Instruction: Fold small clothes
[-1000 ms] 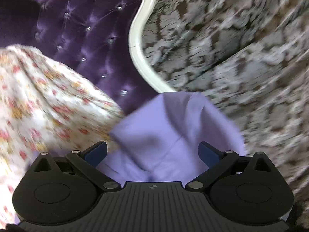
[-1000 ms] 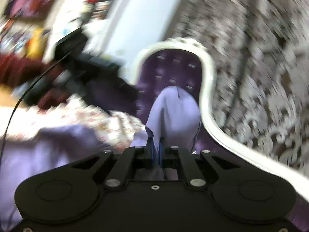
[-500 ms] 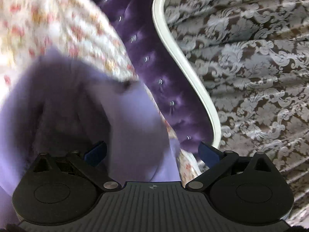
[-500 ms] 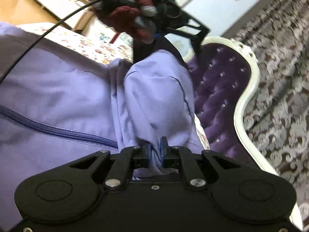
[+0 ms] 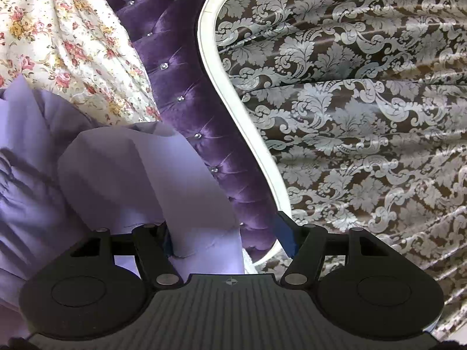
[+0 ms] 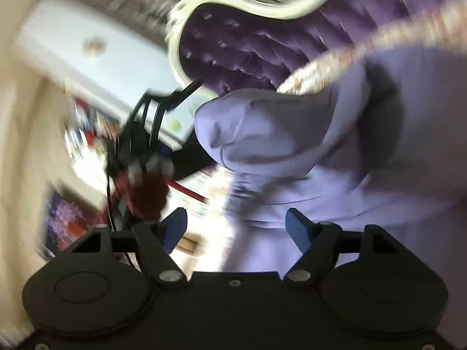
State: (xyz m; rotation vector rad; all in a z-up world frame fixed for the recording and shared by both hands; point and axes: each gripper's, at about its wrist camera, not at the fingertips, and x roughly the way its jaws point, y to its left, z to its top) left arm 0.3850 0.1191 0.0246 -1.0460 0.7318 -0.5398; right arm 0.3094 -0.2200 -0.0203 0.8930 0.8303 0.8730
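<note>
Early days — lilac garment (image 5: 140, 175) lies bunched at nine o'clock, unfolded; left gripper (image 5: 227, 233) closing around its fold, right gripper (image 6: 236, 227) opening, empty.

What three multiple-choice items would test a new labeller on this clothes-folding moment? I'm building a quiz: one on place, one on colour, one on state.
1. Where does the lilac garment lie?
A. on a flowered bedspread
B. on bare floor
C. in a basket

2. What colour is the tufted headboard?
A. green
B. purple
C. white

3. How are the right gripper fingers?
A. pressed on cloth
B. apart, gripping nothing
C. out of view

Answers: A, flowered sheet shows beside it; B, purple buttoned velvet; B, its jaws are opening, blue pads wide apart.
</note>
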